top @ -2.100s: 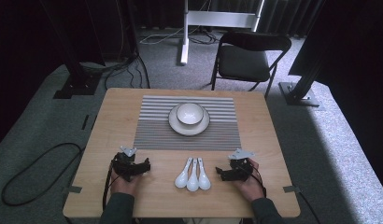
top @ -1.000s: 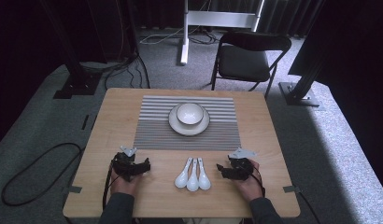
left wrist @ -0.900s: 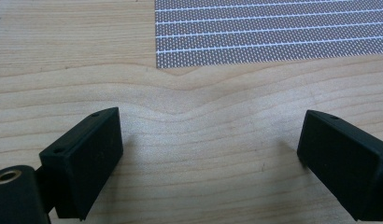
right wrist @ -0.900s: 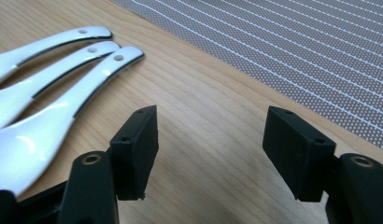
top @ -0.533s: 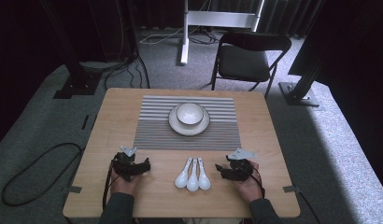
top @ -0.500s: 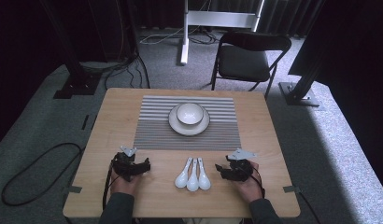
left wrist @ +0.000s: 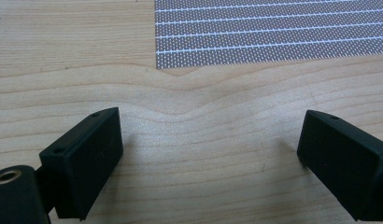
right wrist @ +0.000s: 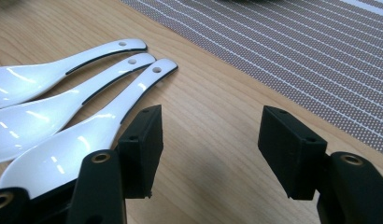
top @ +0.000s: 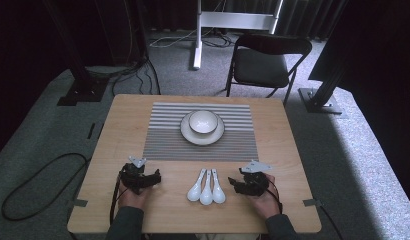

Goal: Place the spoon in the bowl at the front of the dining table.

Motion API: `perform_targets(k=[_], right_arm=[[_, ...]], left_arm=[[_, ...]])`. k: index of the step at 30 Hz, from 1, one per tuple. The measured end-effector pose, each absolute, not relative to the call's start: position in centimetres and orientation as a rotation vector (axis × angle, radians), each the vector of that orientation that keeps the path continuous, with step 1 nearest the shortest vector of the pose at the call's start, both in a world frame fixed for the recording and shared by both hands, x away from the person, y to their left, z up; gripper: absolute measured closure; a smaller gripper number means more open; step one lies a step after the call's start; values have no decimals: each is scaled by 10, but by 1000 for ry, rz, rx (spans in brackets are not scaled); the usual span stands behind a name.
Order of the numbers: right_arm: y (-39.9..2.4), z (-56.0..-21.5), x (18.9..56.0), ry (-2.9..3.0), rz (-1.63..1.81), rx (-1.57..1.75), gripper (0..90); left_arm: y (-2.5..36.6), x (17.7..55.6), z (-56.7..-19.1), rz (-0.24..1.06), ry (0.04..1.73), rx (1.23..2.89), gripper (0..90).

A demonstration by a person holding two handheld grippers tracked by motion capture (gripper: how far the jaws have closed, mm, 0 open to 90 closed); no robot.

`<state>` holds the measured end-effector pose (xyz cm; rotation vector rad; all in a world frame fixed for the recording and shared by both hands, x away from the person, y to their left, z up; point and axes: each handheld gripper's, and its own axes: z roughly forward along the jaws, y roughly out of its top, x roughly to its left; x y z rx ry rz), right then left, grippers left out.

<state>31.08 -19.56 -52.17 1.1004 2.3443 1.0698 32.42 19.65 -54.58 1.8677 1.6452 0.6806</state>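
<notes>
Three glossy white spoons [top: 207,185] with thin dark edging along their handles are seen on a table [top: 123,120] of pale wood with wavy grain. A mat [top: 163,135] is patterned in grey-brown stripes of fine dots, parted by thin white lines. A white bowl [top: 203,121] is set on a white plate [top: 188,134]. Both grippers, left [top: 154,178] and right [top: 236,184], are matt black with grey top plates. The chair [top: 265,62] is black, and the floor [top: 43,130] is covered in grey carpet.

We are in a recording studio or lab: black curtains [top: 38,40], grey carpet [top: 353,150], cables [top: 28,185], metal stands [top: 320,82], a folding chair [top: 265,62], and one wooden table [top: 133,115].
</notes>
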Motion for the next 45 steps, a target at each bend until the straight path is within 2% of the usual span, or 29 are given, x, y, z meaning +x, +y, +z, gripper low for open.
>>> perform_targets(k=[45], right_arm=[[-154,-519,295,2412,1057,1095,415]], left_arm=[[196,324,-546,679,1645,1867,72]])
